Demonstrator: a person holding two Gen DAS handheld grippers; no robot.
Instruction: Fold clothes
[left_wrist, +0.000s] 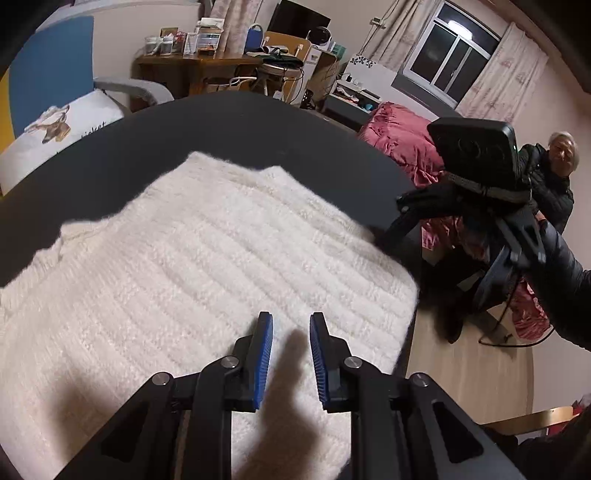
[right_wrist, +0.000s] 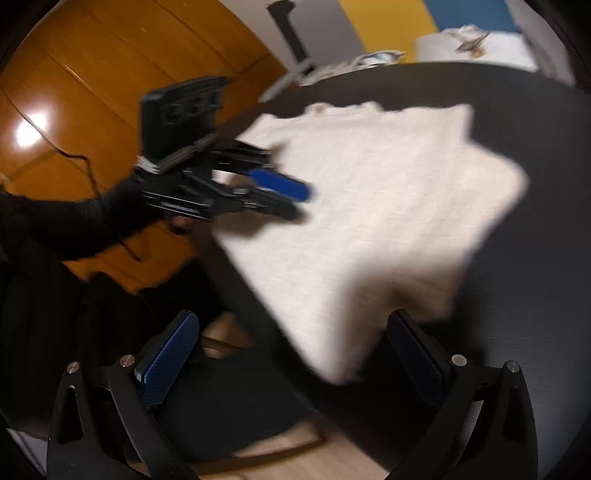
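The left tongs (left_wrist: 291, 325) hang tilted down over the near part of the white knitted sweater (left_wrist: 207, 266), their blue-padded fingers (left_wrist: 265, 354) a little apart with nothing between them; only their shadow falls on the wool. They grip nothing, and I would guess they are held narrow because the next pinch is at a thin edge of fabric.

The right tongs (right_wrist: 295, 347) are spread wide and equally empty, poised over the near corner of the sweater (right_wrist: 369, 206) where it comes close to the edge of the bench (right_wrist: 535, 258). That view is smeared, so I cannot tell whether a pad brushes the cloth. From the left camera the same right tongs (left_wrist: 388, 225) show beside the sweater's right-hand edge, carried by an arm in a dark sleeve (left_wrist: 569, 280).

The sweater lies flat on the dark bench (left_wrist: 258, 125), already brought into a roughly rectangular shape with a stepped far edge, which suggests the fold is partly made and one more turn is wanted. With one pair of tongs over the cloth and the other at its side, the person looks set to take two points along one border and lift it evenly.

Beyond the bench are a pink quilt (left_wrist: 399, 144), a cluttered wooden desk (left_wrist: 199, 66), and a seated person (left_wrist: 554, 177) watching.
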